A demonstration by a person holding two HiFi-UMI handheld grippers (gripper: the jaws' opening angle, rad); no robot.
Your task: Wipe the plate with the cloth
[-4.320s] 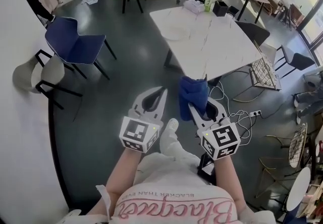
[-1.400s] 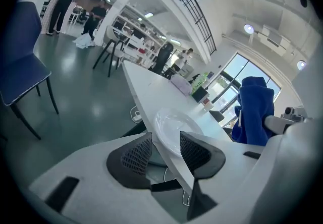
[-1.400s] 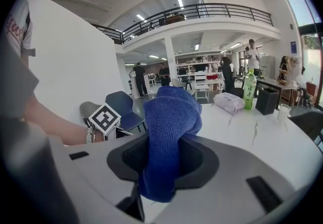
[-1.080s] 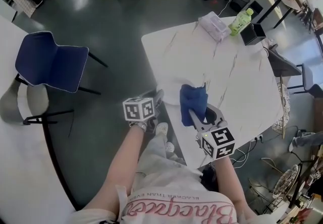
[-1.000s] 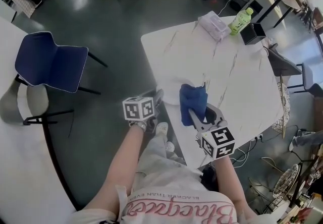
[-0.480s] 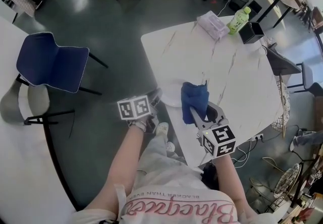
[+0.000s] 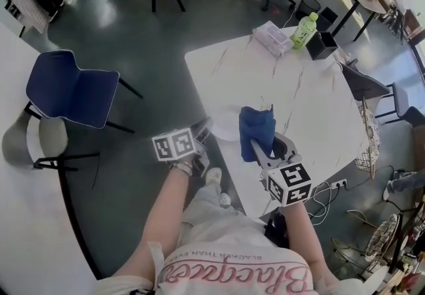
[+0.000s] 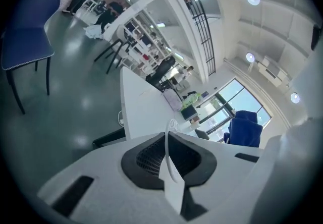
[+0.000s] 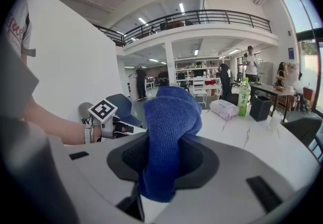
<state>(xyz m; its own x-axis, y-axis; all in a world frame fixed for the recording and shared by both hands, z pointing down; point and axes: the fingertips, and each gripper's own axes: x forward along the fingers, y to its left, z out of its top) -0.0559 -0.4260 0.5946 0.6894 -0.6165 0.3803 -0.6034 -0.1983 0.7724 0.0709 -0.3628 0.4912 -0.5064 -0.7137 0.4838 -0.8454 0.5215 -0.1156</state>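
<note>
Plate (image 7: 224,129): white, at the near edge of the marble counter (image 7: 299,88). Its rim sits edge-on between the left gripper (image 7: 201,133) fingers, which have just been closing and now clench it. Cloth (image 7: 257,124): blue, bunched, clenched in the right gripper (image 7: 260,149) fingers, standing upright over the counter just beside the plate. Whether cloth and plate touch cannot be told.

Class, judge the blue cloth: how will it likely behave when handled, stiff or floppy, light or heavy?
Probably floppy: the blue cloth bunches and folds over above the right tool. Likely light, since one pinch carries it. Its fuzzy weave should grip, not slip.
</note>
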